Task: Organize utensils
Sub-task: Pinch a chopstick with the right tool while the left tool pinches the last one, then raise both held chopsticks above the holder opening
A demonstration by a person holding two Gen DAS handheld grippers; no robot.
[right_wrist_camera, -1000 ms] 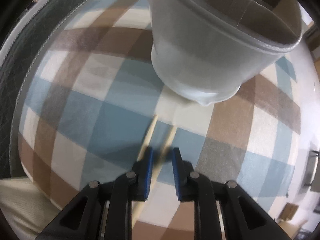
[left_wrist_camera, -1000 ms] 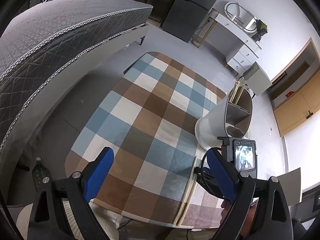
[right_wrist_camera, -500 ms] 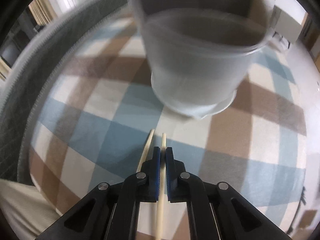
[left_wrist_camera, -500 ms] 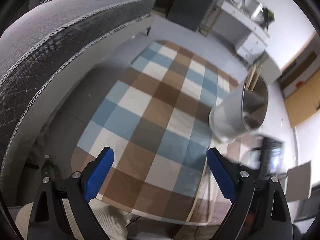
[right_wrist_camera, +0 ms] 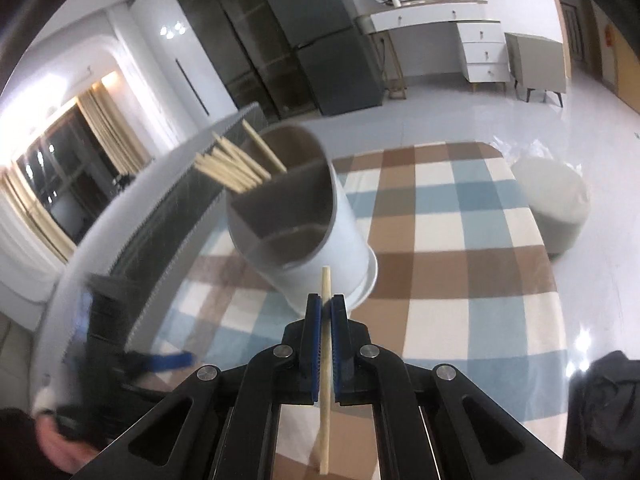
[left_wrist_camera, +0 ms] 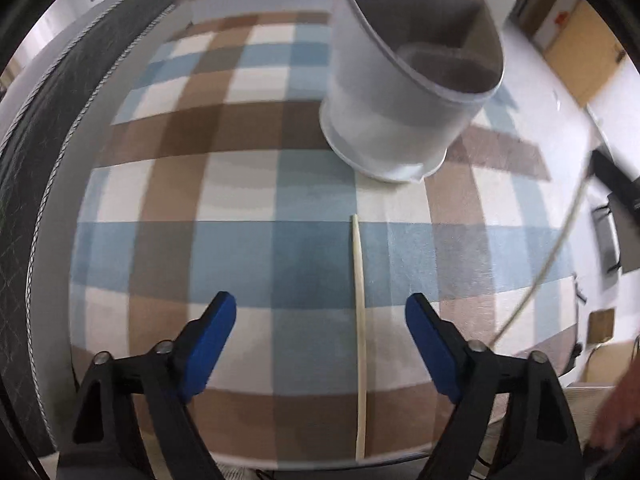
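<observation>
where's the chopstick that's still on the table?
Left wrist view: the chopstick lies flat on the checked tablecloth, between the left gripper fingers, its tip pointing at the white holder.

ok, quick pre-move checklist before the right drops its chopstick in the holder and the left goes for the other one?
1. Right gripper shut on chopstick: ok.
2. Stick aligned with the fingers, tip forward: ok.
3. Holder upright on the checked cloth: ok.
4. Room beside the chopsticks already in the holder: cannot tell; other compartments look empty.
5. Second chopstick flat on the cloth, unobstructed: ok.
6. Left gripper around that stick: not ok yet; fingers closing, stick between them, off-centre, untouched.
</observation>
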